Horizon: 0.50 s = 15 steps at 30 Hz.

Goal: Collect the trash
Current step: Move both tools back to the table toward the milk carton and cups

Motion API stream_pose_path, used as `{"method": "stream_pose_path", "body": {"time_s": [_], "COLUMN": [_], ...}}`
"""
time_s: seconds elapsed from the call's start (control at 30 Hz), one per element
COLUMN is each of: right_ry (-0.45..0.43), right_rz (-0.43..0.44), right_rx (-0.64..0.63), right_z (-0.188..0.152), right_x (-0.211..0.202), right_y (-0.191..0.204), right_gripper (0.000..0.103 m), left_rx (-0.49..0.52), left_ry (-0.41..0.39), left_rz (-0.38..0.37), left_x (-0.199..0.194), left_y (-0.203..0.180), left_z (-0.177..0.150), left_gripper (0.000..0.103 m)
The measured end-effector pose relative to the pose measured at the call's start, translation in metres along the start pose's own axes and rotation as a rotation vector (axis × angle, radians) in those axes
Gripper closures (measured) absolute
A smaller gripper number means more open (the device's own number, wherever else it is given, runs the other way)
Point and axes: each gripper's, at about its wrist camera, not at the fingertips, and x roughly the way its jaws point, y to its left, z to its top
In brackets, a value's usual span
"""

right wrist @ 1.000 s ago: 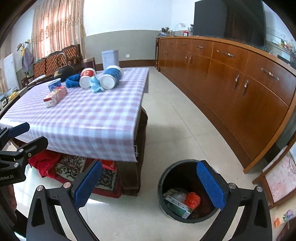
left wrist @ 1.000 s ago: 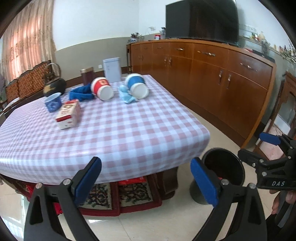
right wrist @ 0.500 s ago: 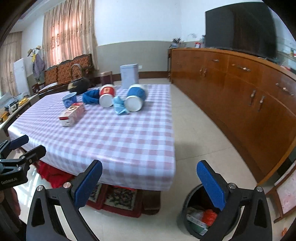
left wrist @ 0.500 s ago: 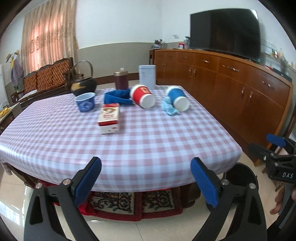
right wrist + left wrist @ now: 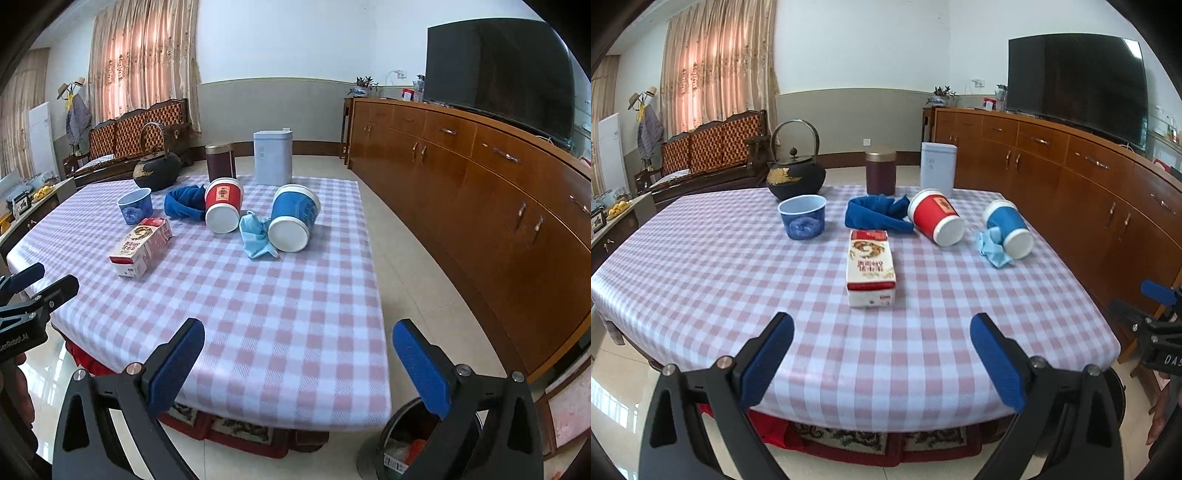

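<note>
On the checkered table lie a red-and-white carton, a tipped red cup, a tipped blue cup and a crumpled light-blue mask. My left gripper is open and empty over the table's near edge, short of the carton. My right gripper is open and empty over the table's near right corner. A black trash bin with rubbish stands on the floor below it.
A blue bowl, a blue cloth, a black kettle, a brown canister and a white box sit farther back. A long wooden sideboard with a TV runs along the right. A red rug lies under the table.
Both grippers have risen and swung from the floor and bin toward the tabletop. Both stay open and empty.
</note>
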Motion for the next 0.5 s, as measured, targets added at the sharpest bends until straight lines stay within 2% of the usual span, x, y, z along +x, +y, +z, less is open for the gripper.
{"method": "stream_pose_path", "body": {"time_s": [0.1,0.17,0.23,0.5], "right_ry": [0.005,0.010,0.013,0.041], "right_rz": [0.008,0.016,0.021,0.026], "right_rx": [0.001,0.004,0.007,0.016], "right_z": [0.007,0.012,0.019,0.046], "right_x": [0.012,0.020,0.030,0.077], "right_y": [0.002,0.003,0.003,-0.004], "right_gripper": [0.002,0.010,0.014,0.019], "left_rx": [0.004,0.007,0.004,0.010], "left_ry": [0.000,0.007,0.022,0.054], "left_rz": [0.002,0.002,0.004,0.027], "left_x": [0.010,0.018,0.028,0.066], "left_y": [0.000,0.000,0.001,0.004], "left_z": [0.004,0.006,0.007,0.018], "left_gripper": [0.007,0.010,0.011,0.011]}}
